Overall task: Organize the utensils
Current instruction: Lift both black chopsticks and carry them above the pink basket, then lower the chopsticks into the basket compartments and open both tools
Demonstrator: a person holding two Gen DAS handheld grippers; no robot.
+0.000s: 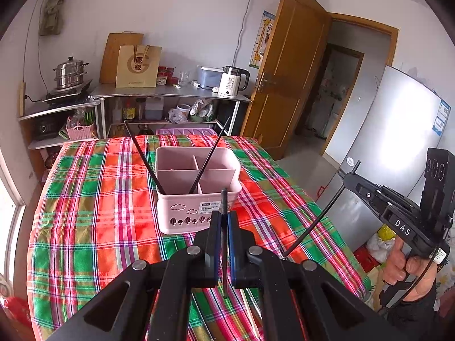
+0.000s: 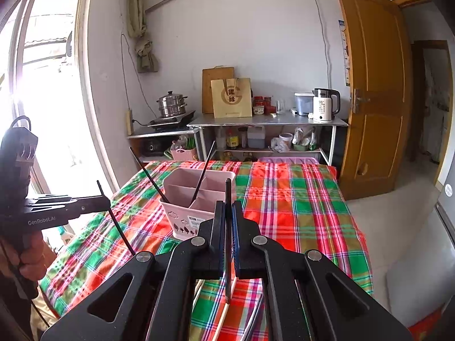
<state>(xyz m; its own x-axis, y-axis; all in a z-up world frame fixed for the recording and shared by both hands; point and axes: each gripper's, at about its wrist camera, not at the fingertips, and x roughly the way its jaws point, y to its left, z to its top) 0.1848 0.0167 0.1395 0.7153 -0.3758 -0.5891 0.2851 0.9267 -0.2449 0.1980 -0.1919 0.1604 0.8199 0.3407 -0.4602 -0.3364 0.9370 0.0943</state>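
A black chopstick (image 1: 224, 244) is pinched upright in the left tongs (image 1: 224, 218), and another chopstick (image 2: 228, 241) in the right tongs (image 2: 228, 207), ready to be dropped into the pink basket (image 1: 196, 207), where two chopsticks (image 1: 209, 157) are already kept on the surface (image 1: 93, 213).

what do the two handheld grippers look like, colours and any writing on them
Both are matte black, with angular linkage arms, silver pivot bolts and blue-padded fingers. The right gripper has white "DAS" lettering; the left gripper reads "GenRobot.AI". Thin black cables trail from both handles, gripped by bare hands.
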